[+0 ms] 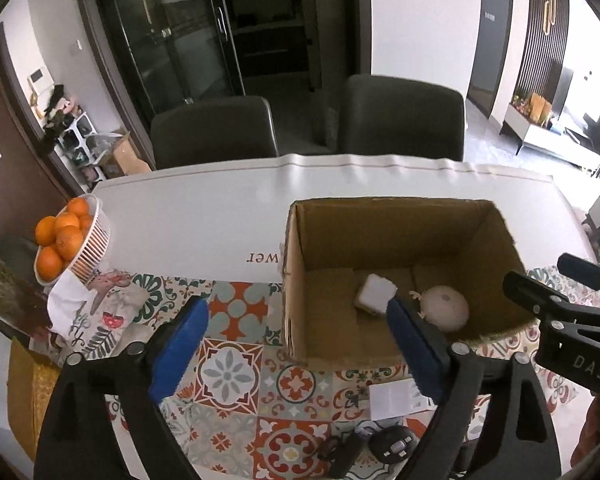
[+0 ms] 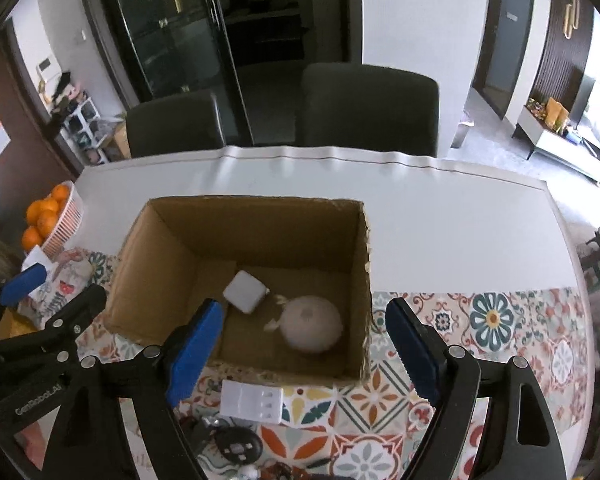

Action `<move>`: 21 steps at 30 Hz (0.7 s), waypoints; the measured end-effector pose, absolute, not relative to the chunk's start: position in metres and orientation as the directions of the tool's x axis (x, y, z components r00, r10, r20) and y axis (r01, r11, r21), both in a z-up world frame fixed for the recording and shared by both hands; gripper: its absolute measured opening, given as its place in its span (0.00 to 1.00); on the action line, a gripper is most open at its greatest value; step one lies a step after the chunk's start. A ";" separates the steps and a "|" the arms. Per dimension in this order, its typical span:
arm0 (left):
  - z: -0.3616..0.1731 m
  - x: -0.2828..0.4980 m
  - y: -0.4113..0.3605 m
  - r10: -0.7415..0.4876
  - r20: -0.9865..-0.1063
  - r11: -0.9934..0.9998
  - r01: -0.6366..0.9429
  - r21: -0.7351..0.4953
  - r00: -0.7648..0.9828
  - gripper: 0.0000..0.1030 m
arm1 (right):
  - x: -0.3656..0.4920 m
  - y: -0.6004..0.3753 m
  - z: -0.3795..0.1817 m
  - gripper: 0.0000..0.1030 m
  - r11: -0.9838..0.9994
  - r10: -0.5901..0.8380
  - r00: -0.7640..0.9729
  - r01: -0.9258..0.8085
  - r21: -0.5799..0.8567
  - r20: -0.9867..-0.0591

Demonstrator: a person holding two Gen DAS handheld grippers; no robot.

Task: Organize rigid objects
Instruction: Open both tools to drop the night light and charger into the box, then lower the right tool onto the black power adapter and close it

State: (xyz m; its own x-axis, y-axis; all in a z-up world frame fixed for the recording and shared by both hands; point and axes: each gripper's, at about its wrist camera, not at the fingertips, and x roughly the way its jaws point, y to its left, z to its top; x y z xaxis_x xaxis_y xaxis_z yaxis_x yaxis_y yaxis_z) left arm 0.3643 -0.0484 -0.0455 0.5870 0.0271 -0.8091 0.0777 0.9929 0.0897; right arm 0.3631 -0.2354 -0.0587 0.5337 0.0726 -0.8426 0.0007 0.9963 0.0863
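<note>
"DAS" on right gripper (image 1: 572, 300), "GenRobot.AI" on left gripper (image 2: 44, 304)

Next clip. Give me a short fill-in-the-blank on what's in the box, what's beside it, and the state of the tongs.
1. Inside the cardboard box lie a white cube and a round ____ ball.
2. The basket on the table holds ____.
3. Both the left tongs and the right tongs are ____ and hold nothing.
4. The white charger lies ____ the box, on the patterned mat.

Missing words: beige; oranges; open; outside
</note>
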 end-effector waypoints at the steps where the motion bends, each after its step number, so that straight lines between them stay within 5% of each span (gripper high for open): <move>1: -0.043 0.360 -0.049 0.028 -0.801 0.993 0.077 0.092 0.598 0.92 | 0.358 -0.237 -0.055 0.81 0.996 0.067 0.537 0.009 0.086 -0.841; 21: -0.018 0.264 -0.069 0.037 -0.700 0.984 0.096 0.150 0.713 1.00 | 0.253 -0.260 -0.035 0.81 0.994 0.018 0.621 0.074 0.082 -0.783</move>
State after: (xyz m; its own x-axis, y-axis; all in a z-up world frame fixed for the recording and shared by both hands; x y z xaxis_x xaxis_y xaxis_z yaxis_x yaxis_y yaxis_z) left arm 0.2638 -0.0691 -0.0182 0.7129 0.0374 -0.7003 0.0957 0.9841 0.1499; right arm 0.2532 -0.2604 -0.0355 0.6214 0.0184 -0.7833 0.0745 0.9938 0.0824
